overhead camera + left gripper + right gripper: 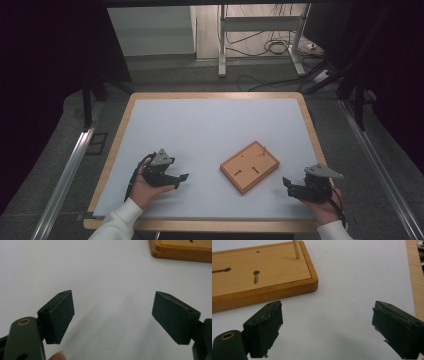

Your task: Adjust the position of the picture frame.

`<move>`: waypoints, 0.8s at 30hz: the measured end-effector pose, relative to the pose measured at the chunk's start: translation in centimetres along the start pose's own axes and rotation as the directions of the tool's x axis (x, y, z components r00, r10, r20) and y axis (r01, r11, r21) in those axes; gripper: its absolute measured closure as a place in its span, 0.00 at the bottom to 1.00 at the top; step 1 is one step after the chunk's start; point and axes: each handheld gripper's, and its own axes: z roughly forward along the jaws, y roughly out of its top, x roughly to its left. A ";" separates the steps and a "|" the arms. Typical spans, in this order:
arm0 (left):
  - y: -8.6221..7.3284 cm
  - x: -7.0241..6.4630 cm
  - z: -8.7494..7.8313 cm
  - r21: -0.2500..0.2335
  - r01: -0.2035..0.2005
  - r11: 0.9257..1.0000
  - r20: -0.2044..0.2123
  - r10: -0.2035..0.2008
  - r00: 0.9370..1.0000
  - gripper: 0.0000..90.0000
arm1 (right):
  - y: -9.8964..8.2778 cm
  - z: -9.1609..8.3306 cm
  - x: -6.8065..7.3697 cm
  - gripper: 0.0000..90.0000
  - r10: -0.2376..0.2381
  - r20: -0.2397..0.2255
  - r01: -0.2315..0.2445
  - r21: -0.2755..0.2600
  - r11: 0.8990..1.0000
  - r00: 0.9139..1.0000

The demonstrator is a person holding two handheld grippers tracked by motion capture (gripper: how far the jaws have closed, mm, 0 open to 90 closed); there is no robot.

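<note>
High view: wooden board [249, 166] lies flat on the white worktop [200, 130], turned at an angle, right of centre near the front edge, w/ a thin upright peg [263, 149] at its far corner and two slots in its top. Left hand-held gripper [181, 180] rests on the worktop well left of the board, jaws spread, nothing btwn them. Right hand-held gripper [287, 185] sits just off the board's right front side, not touching it, jaws spread and empty too. Right gripper view: board edge [264, 292] close ahead of the jaws, peg [296, 249] standing beyond. Left gripper view: board corner [180, 251] far off at upper right
</note>
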 end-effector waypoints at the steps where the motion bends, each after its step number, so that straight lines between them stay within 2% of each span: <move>1: 0.0 0.0 0.0 0.000 0.000 1.000 0.000 0.000 1.000 0.20 | -0.1 0.1 -0.1 0.14 -0.002 -0.005 0.002 0.004 1.000 1.000; 5: 0.0 0.2 0.2 0.003 0.017 1.000 0.005 -0.017 1.000 0.20 | -0.3 0.3 -0.4 0.18 0.007 -0.009 -0.008 -0.003 1.000 1.000; 8: 0.0 0.3 0.4 0.011 0.004 1.000 0.002 -0.004 1.000 0.20 | -0.3 0.2 -0.7 0.20 0.021 -0.008 -0.021 -0.015 1.000 1.000; 19: -0.1 0.1 0.0 0.009 -0.004 1.000 -0.001 0.004 1.000 0.20 | 0.2 -0.2 0.0 0.24 0.001 -0.023 -0.001 -0.009 1.000 1.000; 24: -0.2 0.1 0.4 0.024 -0.002 1.000 0.001 0.002 1.000 0.20 | 0.8 -0.4 0.4 0.24 -0.017 -0.037 0.017 -0.013 1.000 0.999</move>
